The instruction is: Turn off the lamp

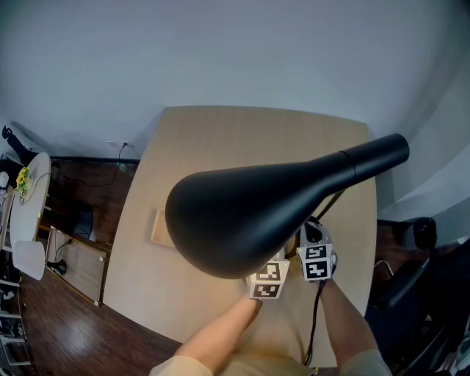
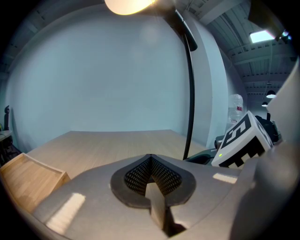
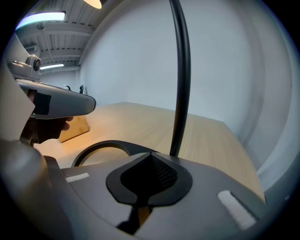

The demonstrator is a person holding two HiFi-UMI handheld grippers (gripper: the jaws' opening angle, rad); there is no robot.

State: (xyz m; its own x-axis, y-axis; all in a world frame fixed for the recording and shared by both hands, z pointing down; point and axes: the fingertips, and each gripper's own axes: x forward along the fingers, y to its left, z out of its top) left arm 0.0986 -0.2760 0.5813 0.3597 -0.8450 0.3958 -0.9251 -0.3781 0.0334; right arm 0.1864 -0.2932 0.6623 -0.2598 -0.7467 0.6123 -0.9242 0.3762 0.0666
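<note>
A black lamp with a wide shade (image 1: 242, 213) fills the middle of the head view and hides most of both grippers beneath it. The bulb (image 2: 126, 4) glows at the top of the left gripper view. The thin black stem (image 3: 180, 79) rises just beyond my right gripper (image 3: 151, 157), which is shut and holds nothing. A black ring-shaped base (image 3: 101, 149) lies left of the stem. My left gripper (image 2: 150, 157) is also shut and holds nothing, with the stem (image 2: 190, 93) ahead to its right. Both marker cubes (image 1: 266, 280) (image 1: 316, 262) show under the shade, side by side.
A light wooden table (image 1: 220, 139) carries everything. A low wooden block (image 1: 161, 229) lies left of the lamp, near my left gripper (image 2: 28, 180). The table's right edge (image 3: 243, 145) is close to the stem. Dark floor and furniture lie off to the left.
</note>
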